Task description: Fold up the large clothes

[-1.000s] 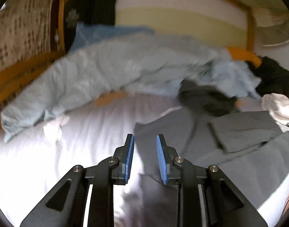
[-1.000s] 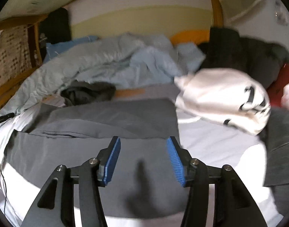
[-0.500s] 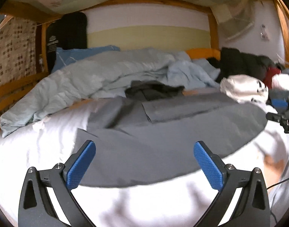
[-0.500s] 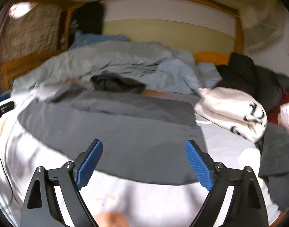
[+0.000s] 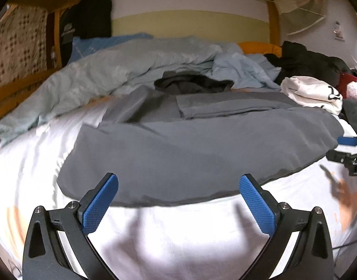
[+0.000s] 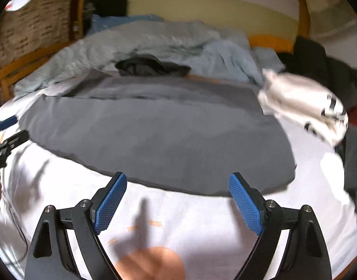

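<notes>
A large grey garment [image 5: 197, 149] lies spread flat on the white bed sheet [image 5: 173, 228], its far part folded over on itself. It also shows in the right wrist view [image 6: 159, 137]. My left gripper [image 5: 178, 186] is open and empty, held just short of the garment's near hem. My right gripper [image 6: 177, 186] is open and empty, also just short of the near hem. The right gripper shows at the right edge of the left wrist view [image 5: 348, 149]. The left gripper shows at the left edge of the right wrist view [image 6: 5, 137].
A crumpled light blue duvet [image 5: 122, 70] lies along the far side of the bed. A dark garment [image 5: 192, 85] lies beyond the grey one. A white printed garment [image 5: 313, 93] and dark clothes [image 5: 309, 63] are piled at the right. A wooden bed frame [image 5: 274, 18] surrounds the bed.
Both grippers have opened wide and let go of the grey garment. Both have drawn back toward the near side of the bed, so the garment's hem now lies ahead of the fingers.
</notes>
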Motion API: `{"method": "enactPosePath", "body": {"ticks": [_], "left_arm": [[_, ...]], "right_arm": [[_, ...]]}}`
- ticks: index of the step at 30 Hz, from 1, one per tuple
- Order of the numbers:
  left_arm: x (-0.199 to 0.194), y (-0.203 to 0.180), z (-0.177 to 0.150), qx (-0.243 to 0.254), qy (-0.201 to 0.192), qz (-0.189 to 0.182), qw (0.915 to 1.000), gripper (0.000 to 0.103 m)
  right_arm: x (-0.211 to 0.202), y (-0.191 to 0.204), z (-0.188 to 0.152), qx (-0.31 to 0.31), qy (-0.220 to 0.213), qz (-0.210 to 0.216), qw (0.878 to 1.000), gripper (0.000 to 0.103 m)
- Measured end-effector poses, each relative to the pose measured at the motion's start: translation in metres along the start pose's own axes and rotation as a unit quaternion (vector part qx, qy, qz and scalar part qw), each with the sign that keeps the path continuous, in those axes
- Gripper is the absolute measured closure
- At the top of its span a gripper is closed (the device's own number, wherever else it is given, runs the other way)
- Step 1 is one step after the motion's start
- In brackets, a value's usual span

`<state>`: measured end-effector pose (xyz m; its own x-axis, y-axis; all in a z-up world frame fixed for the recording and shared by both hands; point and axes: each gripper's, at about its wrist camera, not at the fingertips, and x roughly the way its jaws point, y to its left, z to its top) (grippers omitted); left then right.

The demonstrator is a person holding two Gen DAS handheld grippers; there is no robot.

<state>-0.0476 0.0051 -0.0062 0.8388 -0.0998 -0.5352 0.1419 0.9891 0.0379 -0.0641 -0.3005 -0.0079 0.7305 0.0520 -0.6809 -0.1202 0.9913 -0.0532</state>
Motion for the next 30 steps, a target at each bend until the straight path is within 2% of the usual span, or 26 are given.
{"method": "enactPosePath", "body": {"ticks": [2,3,4,6,8,11,15,22,24,27,30], "left_arm": [[0.005,-0.001,-0.004,0.006,0.007,0.004,1.0,0.0],[0.008,-0.004,-0.007,0.02,0.01,0.018,0.9996,0.0],[0.013,-0.007,-0.01,0.039,0.013,0.041,0.9983,0.001],[0.029,-0.017,-0.019,0.092,0.037,0.109,0.989,0.015],[0.033,-0.021,-0.025,0.105,0.044,0.102,0.9883,0.024],[0.032,-0.025,-0.024,0.112,0.038,0.105,0.9875,0.024],[0.036,-0.027,-0.024,0.121,0.032,0.117,0.9853,0.023],[0.053,-0.023,-0.007,0.11,0.043,0.1,0.988,0.02],[0.057,-0.025,-0.004,0.115,0.039,0.104,0.9871,0.02],[0.058,-0.03,-0.001,0.13,0.027,0.115,0.9845,0.02],[0.065,-0.029,0.001,0.135,0.033,0.1,0.9852,0.02]], "right_arm": [[0.012,-0.001,-0.002,0.009,0.02,-0.008,1.0,0.012],[0.015,-0.002,-0.002,0.011,0.026,-0.008,1.0,0.012],[0.019,-0.002,-0.003,0.01,0.032,-0.009,0.999,0.012],[0.025,0.0,-0.006,-0.002,0.041,-0.018,0.999,0.012],[0.028,0.003,-0.008,-0.014,0.041,-0.025,0.999,0.012],[0.029,0.001,-0.008,-0.02,0.036,-0.026,0.999,0.011],[0.031,0.0,-0.006,-0.005,0.04,-0.033,0.999,0.001],[0.04,-0.001,0.004,-0.017,0.032,-0.041,0.998,0.001],[0.041,0.001,0.005,-0.032,0.028,-0.05,0.998,0.001],[0.035,0.014,0.003,-0.084,0.004,-0.088,0.993,0.001],[0.034,0.034,-0.001,-0.161,-0.033,-0.137,0.977,0.001]]}}
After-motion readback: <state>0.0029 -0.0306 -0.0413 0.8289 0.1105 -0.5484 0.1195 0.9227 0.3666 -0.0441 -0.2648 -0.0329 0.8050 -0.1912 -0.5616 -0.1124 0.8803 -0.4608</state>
